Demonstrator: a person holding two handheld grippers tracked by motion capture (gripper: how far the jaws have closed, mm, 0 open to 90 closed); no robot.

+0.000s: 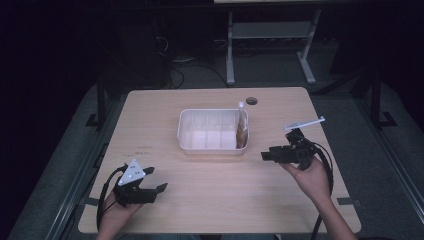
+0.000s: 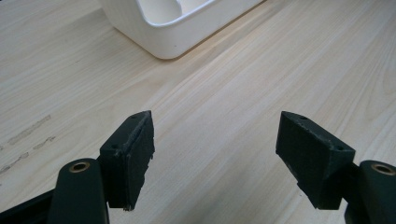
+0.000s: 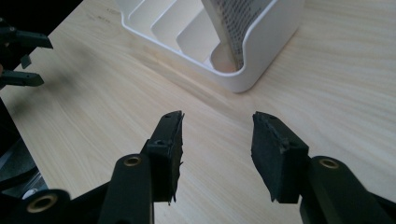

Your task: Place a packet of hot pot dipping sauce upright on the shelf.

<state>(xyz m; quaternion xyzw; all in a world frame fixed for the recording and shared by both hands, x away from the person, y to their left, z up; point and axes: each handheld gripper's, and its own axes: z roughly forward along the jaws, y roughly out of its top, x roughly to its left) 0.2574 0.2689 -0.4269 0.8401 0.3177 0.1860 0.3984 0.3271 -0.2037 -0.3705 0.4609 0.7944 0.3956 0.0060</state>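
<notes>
My right gripper (image 3: pixel 217 140) hangs half-open and empty near the white tray (image 1: pixel 186 131), where a light, crinkly, likely slippery sachet (image 1: pixel 242 129) leans in the end compartment, best pinched at its top edge.

A dim lab or workshop: a bare wooden table (image 1: pixel 215 200), cables (image 1: pixel 175 75) and a metal desk frame (image 1: pixel 270 45) at upper centre.
</notes>
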